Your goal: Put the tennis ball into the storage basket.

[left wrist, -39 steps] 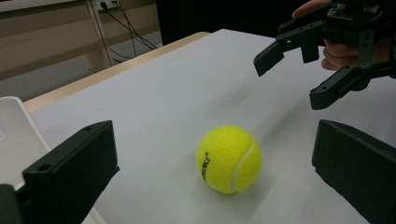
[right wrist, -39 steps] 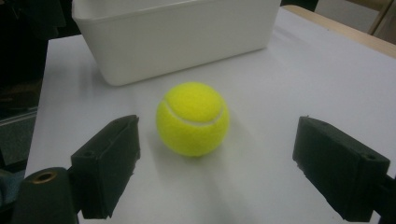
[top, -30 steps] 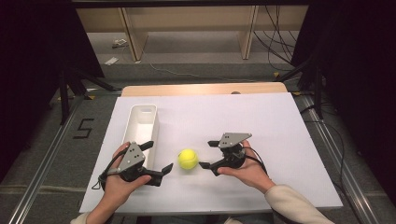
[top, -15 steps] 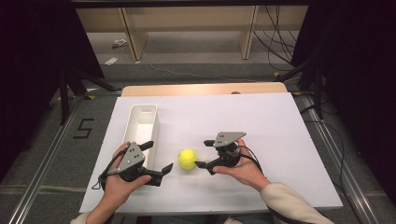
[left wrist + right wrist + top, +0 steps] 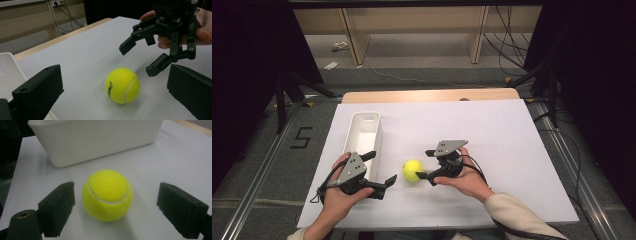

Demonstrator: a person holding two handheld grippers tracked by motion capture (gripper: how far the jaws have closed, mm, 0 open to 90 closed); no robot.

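Landmark for all positions: the tennis ball [image 5: 413, 170], which rests on the white table top [image 5: 512, 150] near the person's edge, roughly midway between the two grippers.

Nearest the person, the left gripper [image 5: 382, 171] sits left of the ball, held in the left hand [image 5: 337, 192]. Its jaws are spread wide and hold nothing. In the left gripper view the ball [image 5: 122, 85] lies ahead of the jaws, apart from both, and closer to the right-hand one.

Just right of the ball, the right gripper [image 5: 426, 164] is held in the right hand [image 5: 467, 177], its grey plate on top. Jaws wide apart, pointing at the ball. The near jaw tip looks to be just beside the ball in the high view; contact cannot be told there. In the right gripper view the ball [image 5: 107, 195] lies between the two jaws, the left-hand jaw very close to its side, the right-hand jaw clearly apart from it. Nothing is clamped. The left gripper view also shows the right gripper [image 5: 142, 58] beyond the ball, jaws parted.

Beyond the ball and to its left stands the white bin [image 5: 362, 131], long side running away from the person, near the left gripper. In the right gripper view its wall [image 5: 100, 142] rises just behind the ball, not touching it.

Farthest from the ball, a strip of wooden edge [image 5: 427, 95] shows past the white top.
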